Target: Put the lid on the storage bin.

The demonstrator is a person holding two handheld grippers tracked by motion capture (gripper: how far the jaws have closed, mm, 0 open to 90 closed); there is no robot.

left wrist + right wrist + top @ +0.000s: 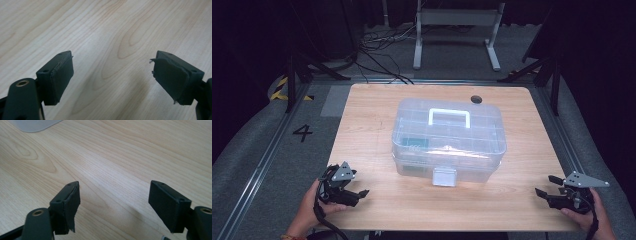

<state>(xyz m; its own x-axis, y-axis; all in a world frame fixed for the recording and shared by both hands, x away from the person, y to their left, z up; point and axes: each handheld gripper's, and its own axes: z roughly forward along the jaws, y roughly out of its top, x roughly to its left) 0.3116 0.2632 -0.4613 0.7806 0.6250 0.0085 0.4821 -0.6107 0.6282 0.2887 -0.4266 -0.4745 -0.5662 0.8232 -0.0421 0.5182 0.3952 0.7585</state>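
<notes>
A clear plastic storage box (449,140) with a white handle (449,117) on its lid and a front latch (444,176) stands shut in the middle of the wooden table (372,115). My left gripper (357,195) rests near the table's front left corner, open, with bare wood between its jaws (112,75). Near the front right corner, my right gripper (546,187) is also open over bare wood (113,200). A corner of the box (35,125) shows at the top left of the right gripper view. Both grippers are well apart from the box.
A round cable hole (476,99) sits at the table's back edge. Behind the table are a white frame's legs (418,50) and loose cables (382,45) on the floor. A "4" mark (302,132) is on the floor at left.
</notes>
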